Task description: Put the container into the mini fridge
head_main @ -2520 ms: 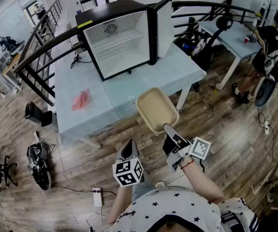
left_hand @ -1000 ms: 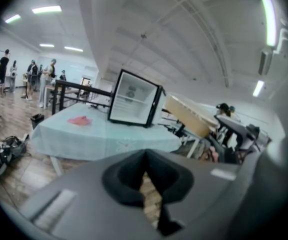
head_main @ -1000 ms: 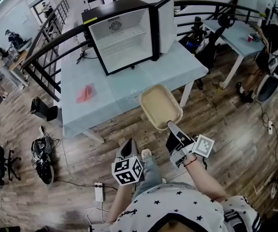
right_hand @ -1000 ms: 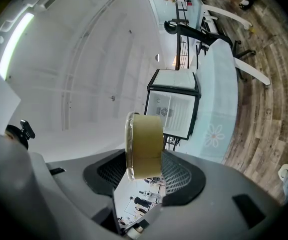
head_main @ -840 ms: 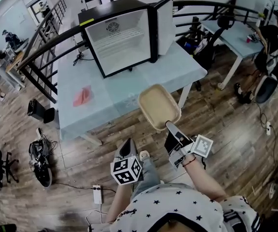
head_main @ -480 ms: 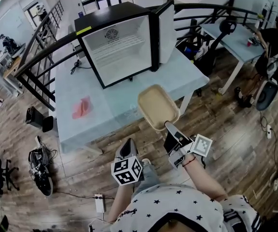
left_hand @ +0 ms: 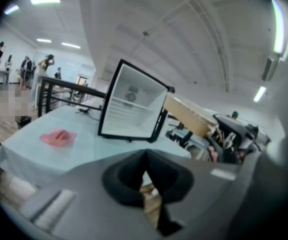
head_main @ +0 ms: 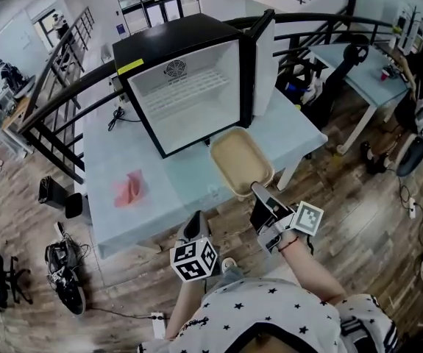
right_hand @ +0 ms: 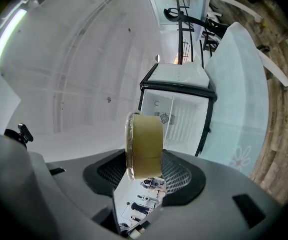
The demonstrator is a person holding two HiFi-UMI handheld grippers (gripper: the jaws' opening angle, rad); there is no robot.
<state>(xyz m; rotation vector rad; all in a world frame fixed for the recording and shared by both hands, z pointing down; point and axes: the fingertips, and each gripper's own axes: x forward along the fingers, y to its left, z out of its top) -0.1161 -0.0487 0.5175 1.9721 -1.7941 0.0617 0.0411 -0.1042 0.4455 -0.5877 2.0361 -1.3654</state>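
A tan, shallow container (head_main: 240, 160) hangs over the table's near edge, just in front of the open mini fridge (head_main: 174, 39). My right gripper (head_main: 260, 191) is shut on the container's near rim; in the right gripper view the container (right_hand: 145, 145) stands edge-on between the pads, with the fridge (right_hand: 176, 114) behind it. The fridge's white inside, with one wire shelf, holds nothing that I can see. My left gripper (head_main: 195, 223) hangs lower left, off the table, shut and holding nothing. In the left gripper view, the fridge (left_hand: 131, 109) and the held container (left_hand: 189, 116) show ahead.
The fridge door (head_main: 264, 65) stands swung open to the right. A pink cloth (head_main: 129, 190) lies on the pale blue table (head_main: 108, 145) at the left. Black railings run behind the table. A second table (head_main: 358, 65) and chairs stand at the right.
The table and fridge have come nearer. The held container, earlier over the floor short of the table, now hangs over the table's edge close to the fridge opening. Both grippers keep their states.
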